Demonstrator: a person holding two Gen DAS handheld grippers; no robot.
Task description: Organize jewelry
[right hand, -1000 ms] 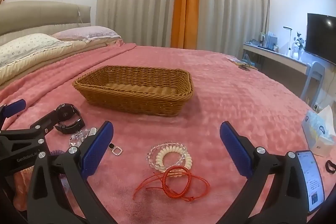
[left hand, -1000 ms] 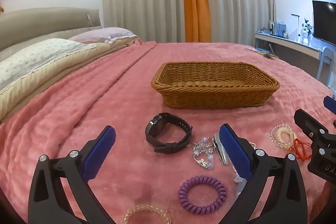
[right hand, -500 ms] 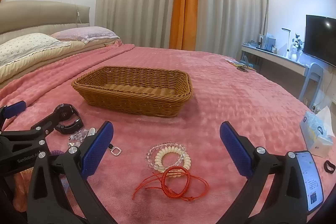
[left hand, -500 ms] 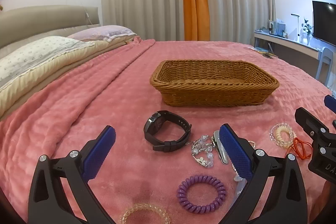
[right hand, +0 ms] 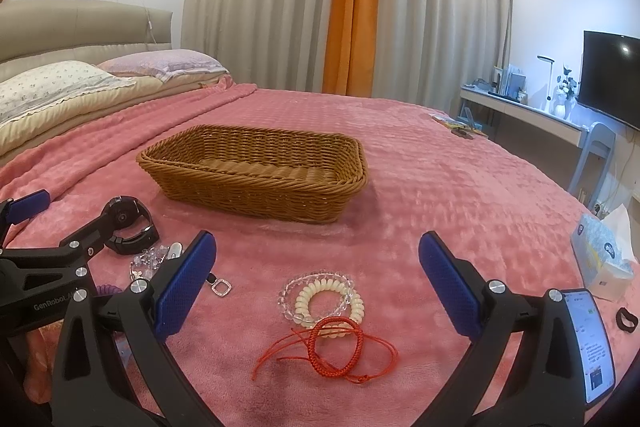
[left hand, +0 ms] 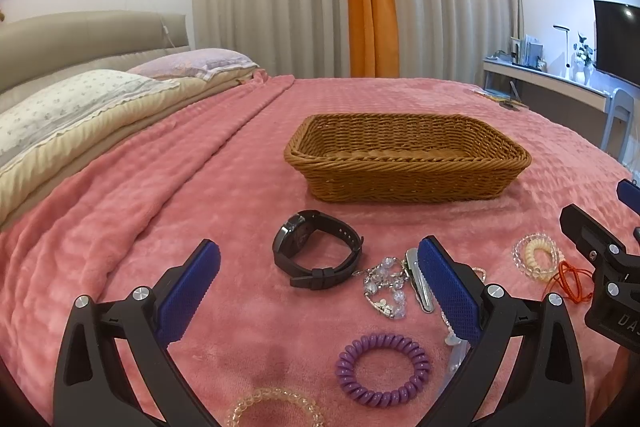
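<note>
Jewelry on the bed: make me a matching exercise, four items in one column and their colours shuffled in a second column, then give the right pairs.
Items:
1. watch
2. coil hair tie
3. cord bracelet
4. wicker basket

Colours:
A. red
B. brown
C. black
D. purple

Pairs: 1-C, 2-D, 3-A, 4-B

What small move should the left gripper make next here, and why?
Probably ease the left gripper forward and down onto the black wristwatch. Its blue pads are wide apart and hold nothing, the watch lies on the pink blanket just ahead between them, and the brown wicker basket beyond shows nothing inside from this view. The right gripper is also open.
</note>
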